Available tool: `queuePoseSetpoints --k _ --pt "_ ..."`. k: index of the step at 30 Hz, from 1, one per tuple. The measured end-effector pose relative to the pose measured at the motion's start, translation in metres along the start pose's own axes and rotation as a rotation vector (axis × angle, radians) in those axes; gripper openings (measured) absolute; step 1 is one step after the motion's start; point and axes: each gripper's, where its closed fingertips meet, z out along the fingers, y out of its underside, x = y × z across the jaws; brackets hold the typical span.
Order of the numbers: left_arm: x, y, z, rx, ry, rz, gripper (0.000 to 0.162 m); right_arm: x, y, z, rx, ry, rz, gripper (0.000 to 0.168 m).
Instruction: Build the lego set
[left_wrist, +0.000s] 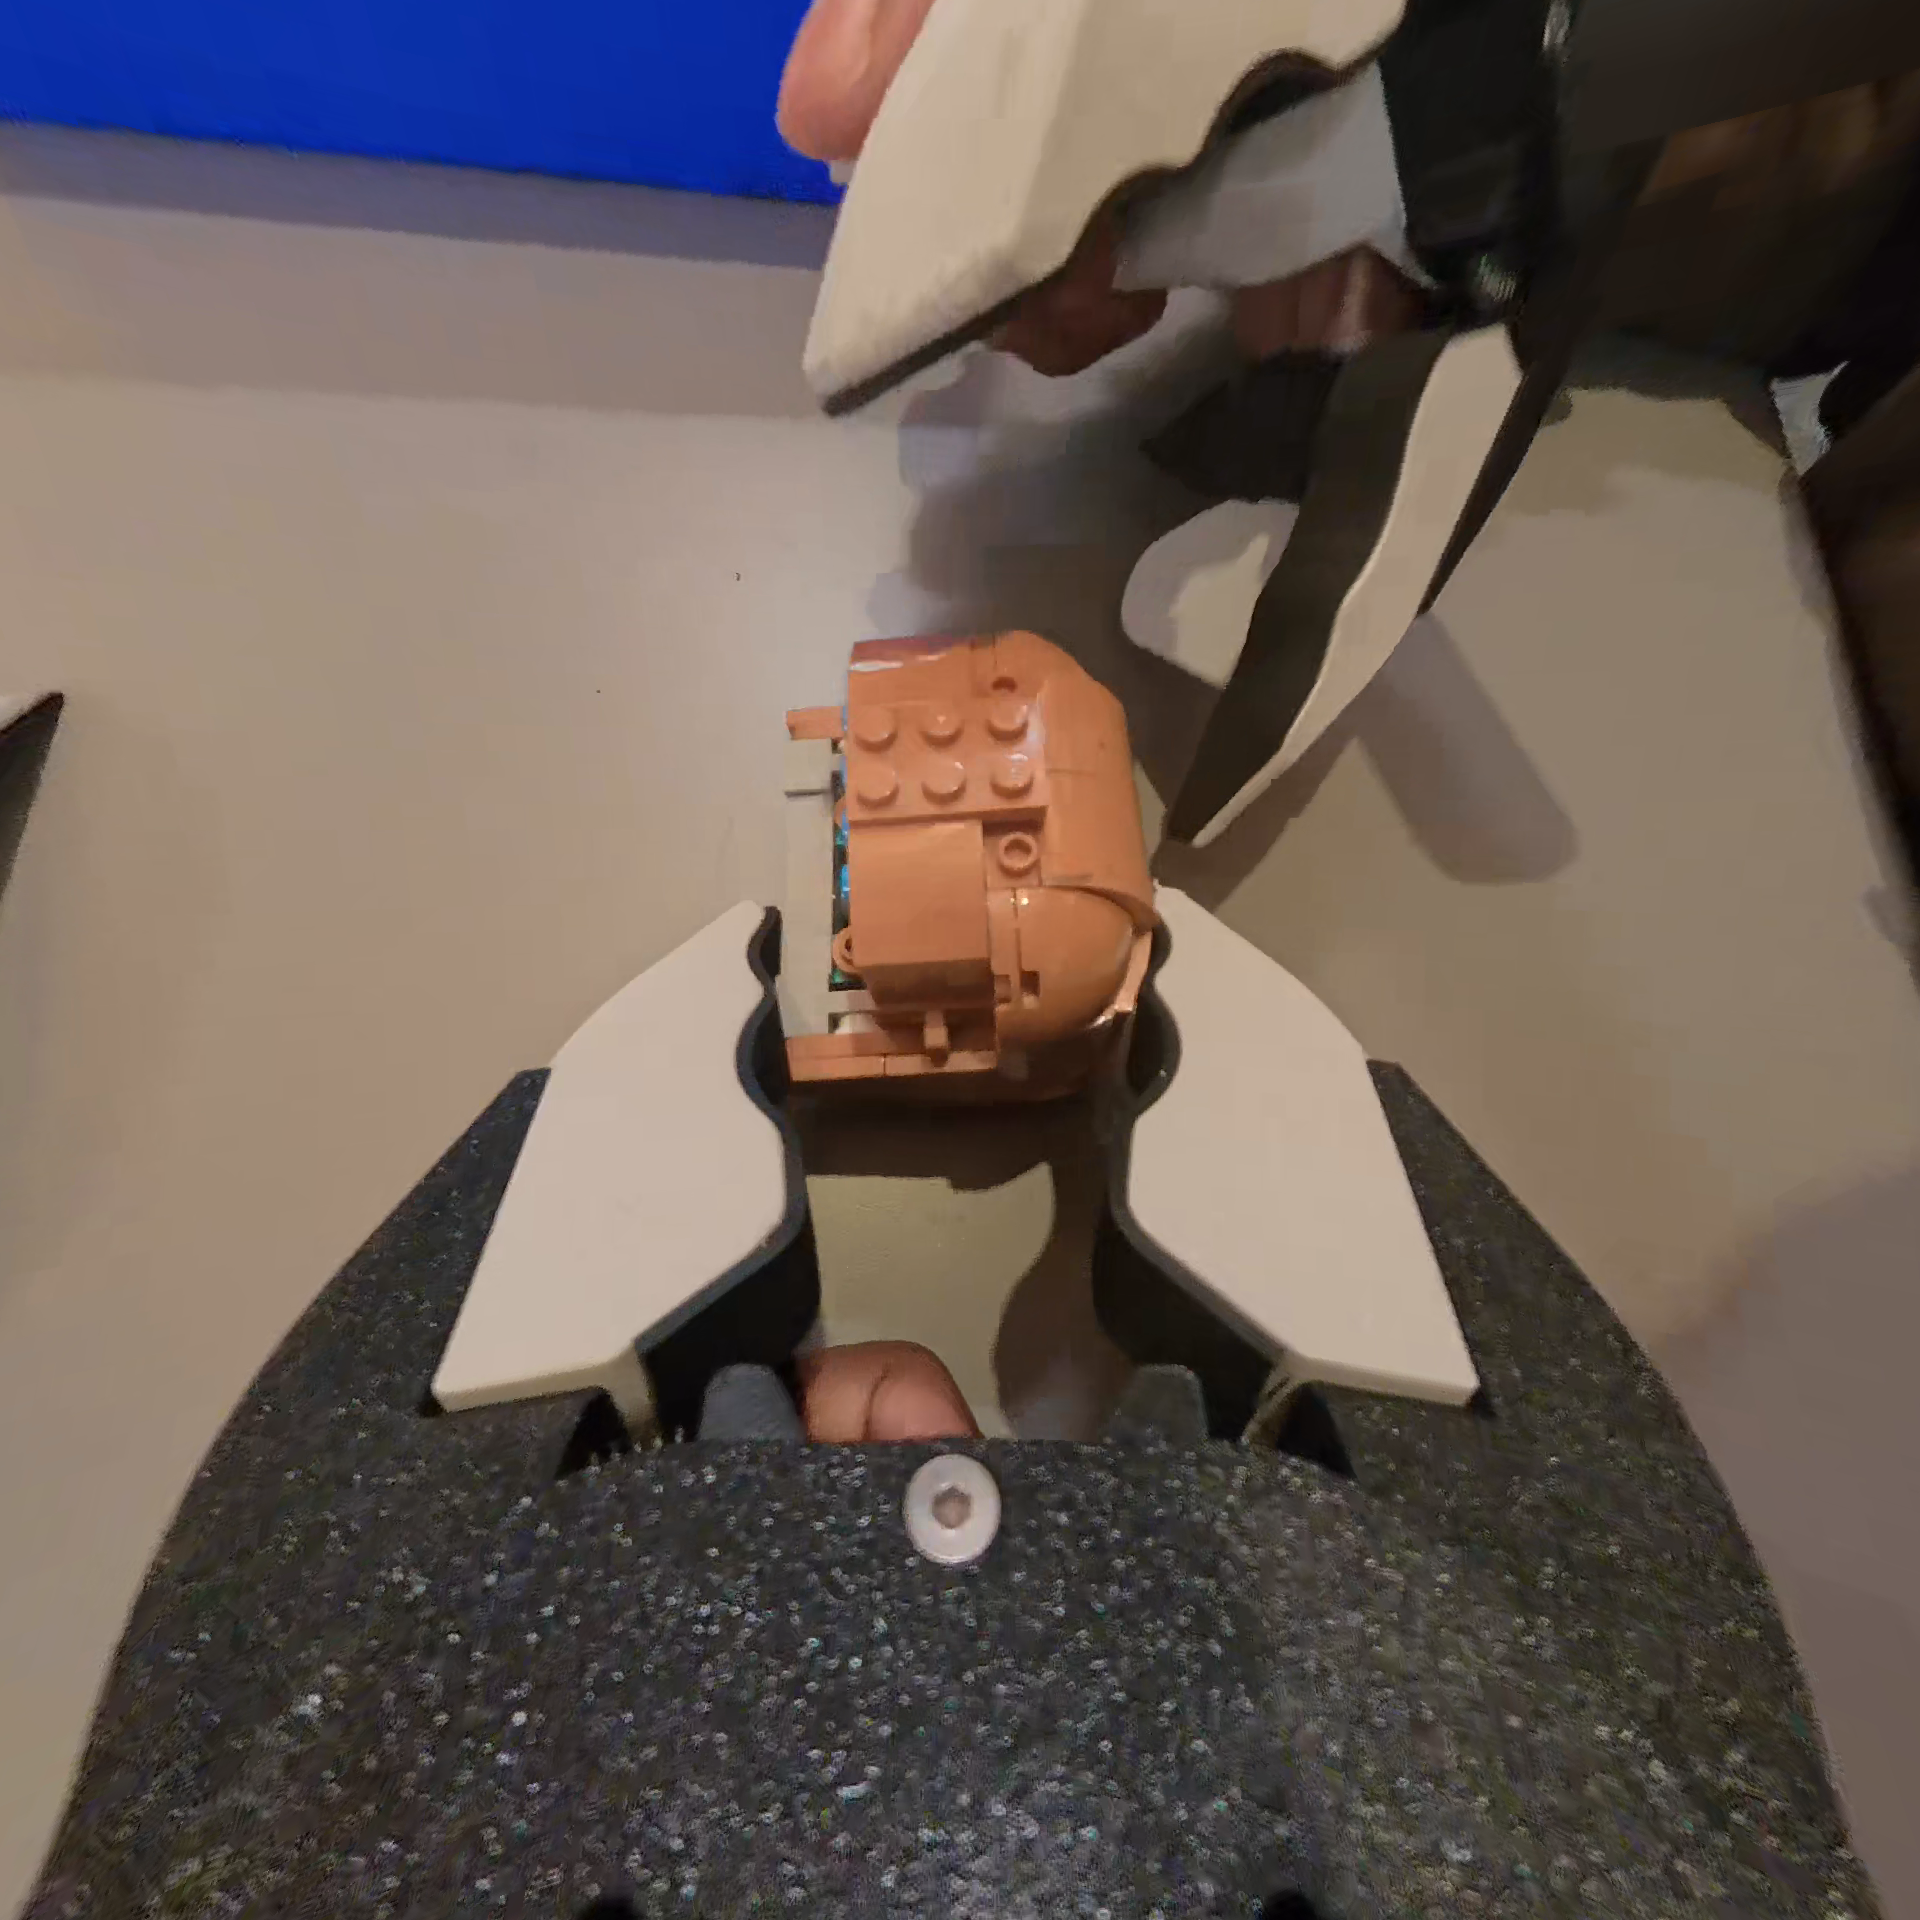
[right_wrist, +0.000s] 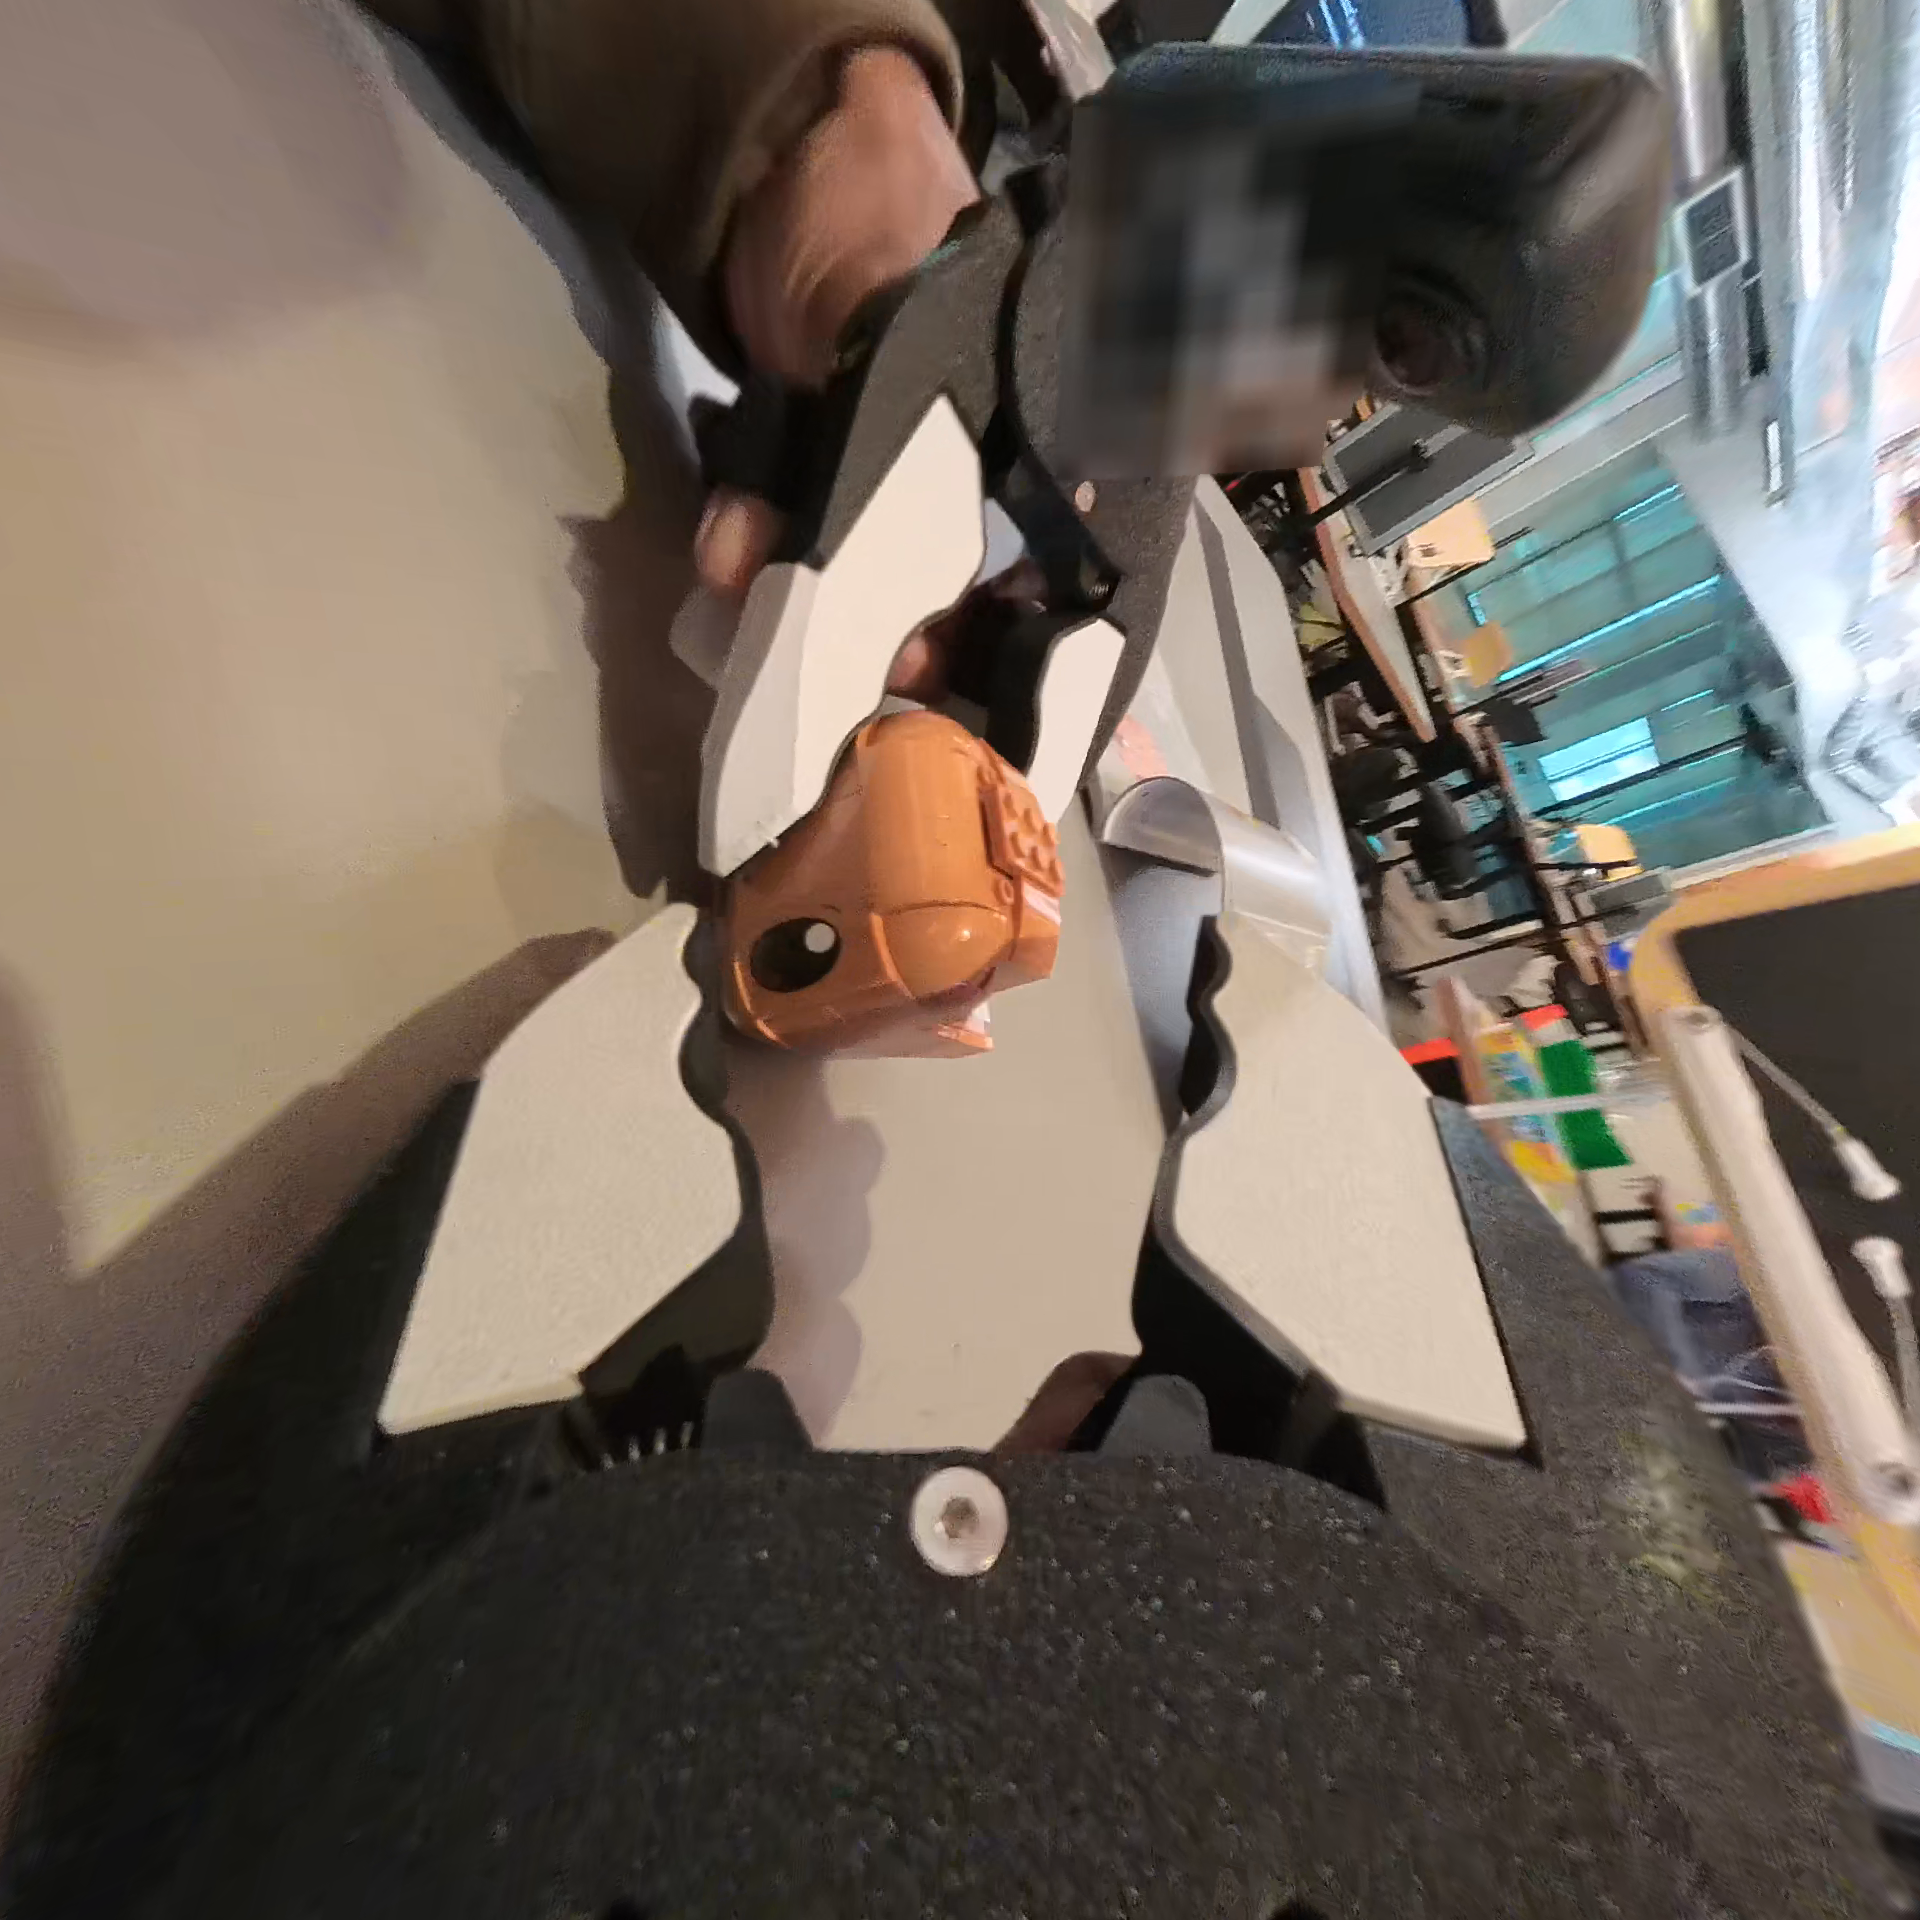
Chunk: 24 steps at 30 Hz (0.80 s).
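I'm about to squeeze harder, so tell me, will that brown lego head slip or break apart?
The brown lego head looks rigid but is made of many clipped pieces, so squeezing may pop some off. Its rounded, glossy side could slip against the left gripper.

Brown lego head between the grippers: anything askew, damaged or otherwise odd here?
Nothing looks broken. The brown lego head lies tipped on its side in the left gripper, studs facing the camera, its eye facing sideways in the right wrist view. The right gripper is open, one finger beside the head.
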Motion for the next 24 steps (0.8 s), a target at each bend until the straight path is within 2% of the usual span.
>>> queuePoseSetpoints --k 8,24 --pt "0.002 -0.009 -0.01 -0.01 -0.065 0.023 0.065 -0.007 0.0 0.016 -0.074 0.045 -0.214 0.1" --pt "0.003 -0.009 -0.015 -0.033 -0.078 0.021 0.064 -0.003 -0.003 0.034 -0.102 0.132 -0.378 0.085"
